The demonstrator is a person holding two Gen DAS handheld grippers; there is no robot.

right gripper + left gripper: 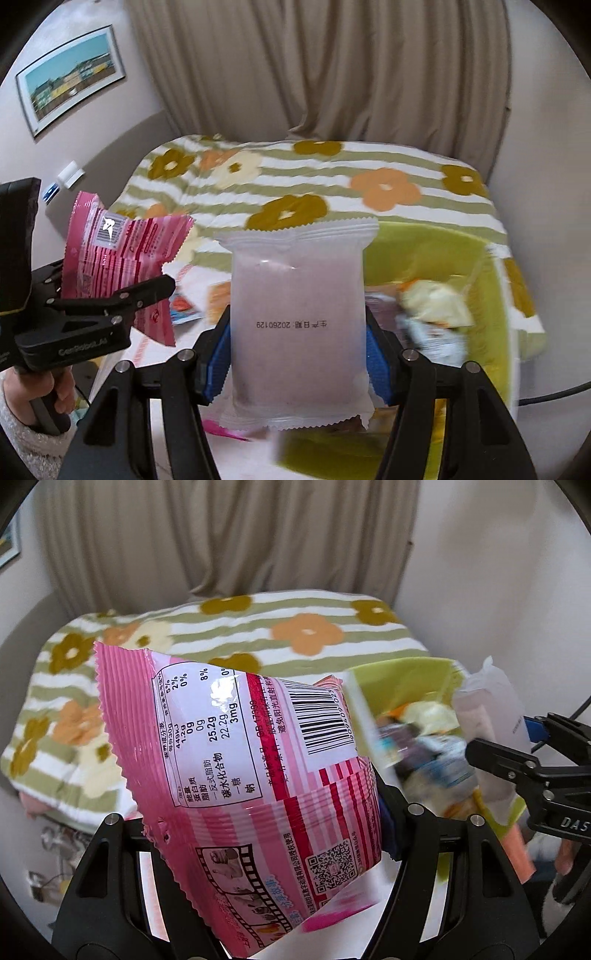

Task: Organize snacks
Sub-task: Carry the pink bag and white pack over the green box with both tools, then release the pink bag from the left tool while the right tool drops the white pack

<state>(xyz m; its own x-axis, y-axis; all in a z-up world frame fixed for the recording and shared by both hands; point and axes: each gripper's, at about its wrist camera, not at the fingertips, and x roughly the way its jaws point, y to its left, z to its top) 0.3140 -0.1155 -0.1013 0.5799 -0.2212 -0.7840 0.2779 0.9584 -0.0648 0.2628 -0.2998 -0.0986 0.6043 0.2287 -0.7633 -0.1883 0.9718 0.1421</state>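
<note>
On the left, the left gripper (273, 834) has its jaws clamped on a pink bag (236, 760), held up in the air over the near edge of the bed (332, 627). A hand (44, 391) in a fuzzy sleeve grips its handle.

Next to it, in the middle, the right gripper (299, 354) has its jaws clamped on a frosted white packet (299, 310), pinched by its two sides between the blue pads (376, 354) and standing upright, also off the surface.

Further right sits a green bin (491, 295) on the bed, already holding several wrapped snacks (432, 306) in a loose heap; motion blur hides what they are.

So the sorting looks partway through: some snacks are in the bin, two are in hand and not yet placed. A few flat packets (184, 310) lie on the white surface below the left gripper, so I'd guess more remain to be gathered. Both held items look light and crinkly, and would likely drop in easily.
</note>
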